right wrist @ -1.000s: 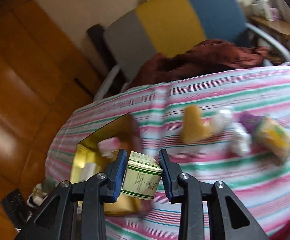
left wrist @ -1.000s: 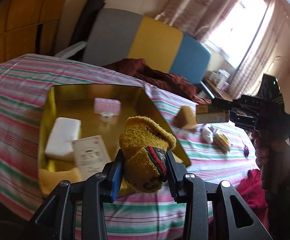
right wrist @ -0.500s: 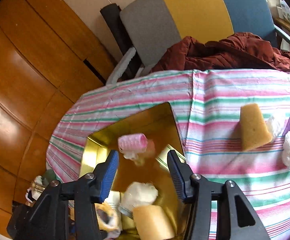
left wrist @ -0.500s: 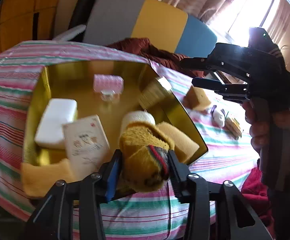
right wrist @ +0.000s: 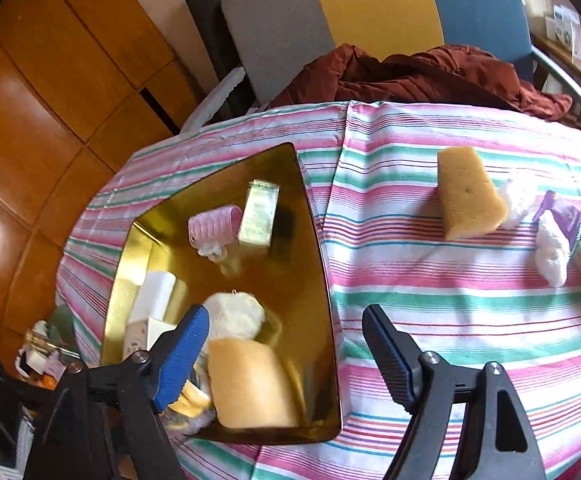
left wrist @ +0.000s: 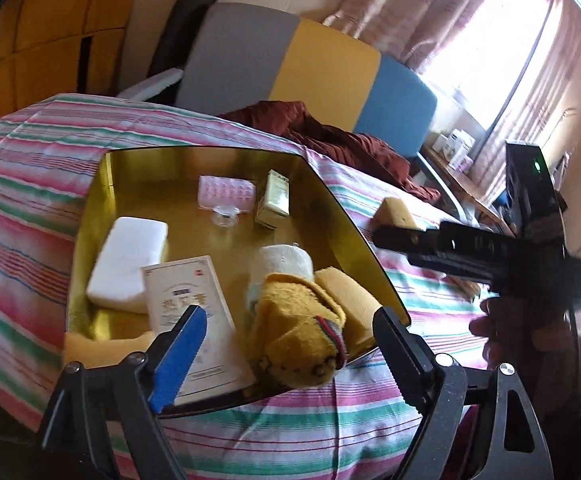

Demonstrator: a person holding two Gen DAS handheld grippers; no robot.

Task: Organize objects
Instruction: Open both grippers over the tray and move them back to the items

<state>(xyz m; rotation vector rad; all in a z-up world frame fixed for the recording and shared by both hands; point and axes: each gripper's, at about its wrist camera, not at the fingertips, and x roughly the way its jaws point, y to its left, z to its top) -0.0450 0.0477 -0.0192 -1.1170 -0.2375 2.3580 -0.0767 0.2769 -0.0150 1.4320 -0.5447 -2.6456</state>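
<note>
Shallow gold mirror-finish metal tray [left wrist: 330,196], angular rim, on the pink, green and white striped cotton tablecloth [right wrist: 430,280]: the collecting point.

Left gripper [left wrist: 290,344]: jaws have just been opening and stand apart; the fuzzy mustard-yellow knitted sock [left wrist: 298,340] lies between them untouched, slumped at the tray's near edge, apparently just released.

Right gripper [right wrist: 286,344]: jaws likewise just opened, nothing between them; the small cream-and-green cardboard carton [right wrist: 258,216] stands in the tray's far end beside the pink ribbed plastic hair roller [right wrist: 214,224].

Also in tray: white foam block [left wrist: 128,264], 1 flat printed medicine box [left wrist: 186,300], porous tan sponge [right wrist: 250,384].

Outstanding: 1 tan sponge wedge [right wrist: 468,192] on the cloth, well apart from the tray.
</note>
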